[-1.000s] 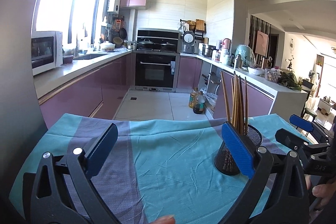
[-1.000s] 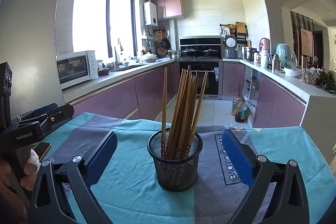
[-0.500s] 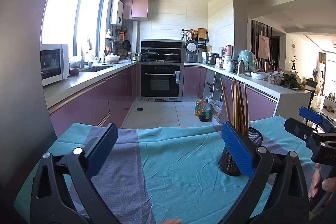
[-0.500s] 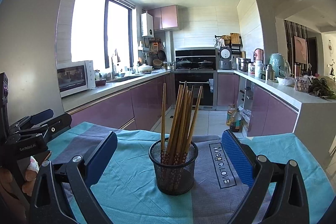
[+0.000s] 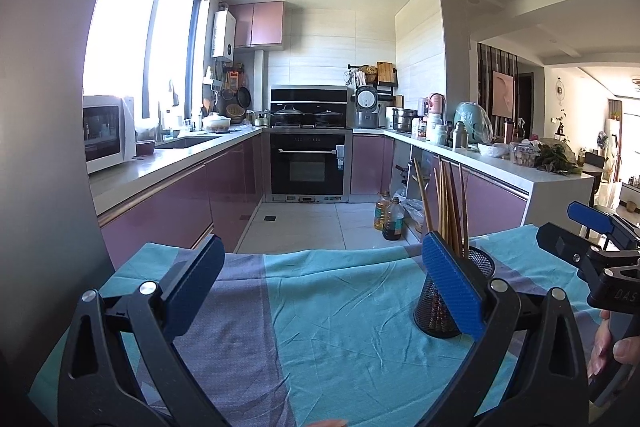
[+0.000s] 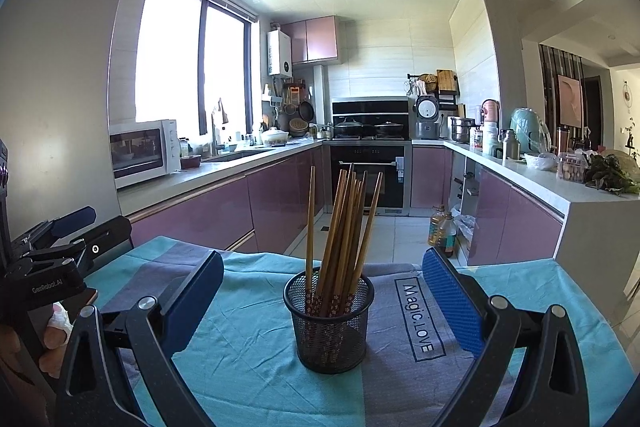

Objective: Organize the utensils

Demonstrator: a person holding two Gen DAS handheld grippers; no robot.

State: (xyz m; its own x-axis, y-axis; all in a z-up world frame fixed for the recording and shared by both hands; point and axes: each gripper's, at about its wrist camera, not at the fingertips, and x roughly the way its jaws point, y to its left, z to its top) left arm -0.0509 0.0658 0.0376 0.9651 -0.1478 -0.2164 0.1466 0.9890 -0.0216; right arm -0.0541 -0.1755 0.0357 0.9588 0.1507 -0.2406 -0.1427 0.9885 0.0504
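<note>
On the tablecloth (image 6: 248,355), mesh holder (image 6: 329,323) contains upright chopsticks (image 6: 340,227).

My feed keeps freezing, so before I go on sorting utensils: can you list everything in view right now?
mesh holder: one, black, standing upright on the cloth, centred ahead of the right hand-held gripper
chopsticks: a bundle, count unclear, brown wood, standing in the mesh holder
tablecloth: one, teal with grey-purple bands, printed "Magic.LOVE", covering the table
microwave: one, white, on the left counter
oven: one, black, built in at the far wall
oil bottles: two, yellowish and dark, on the floor by the right counter
left hand-held gripper: one, black with blue pads, open, empty
right hand-held gripper: one, black with blue pads, open, empty
</note>
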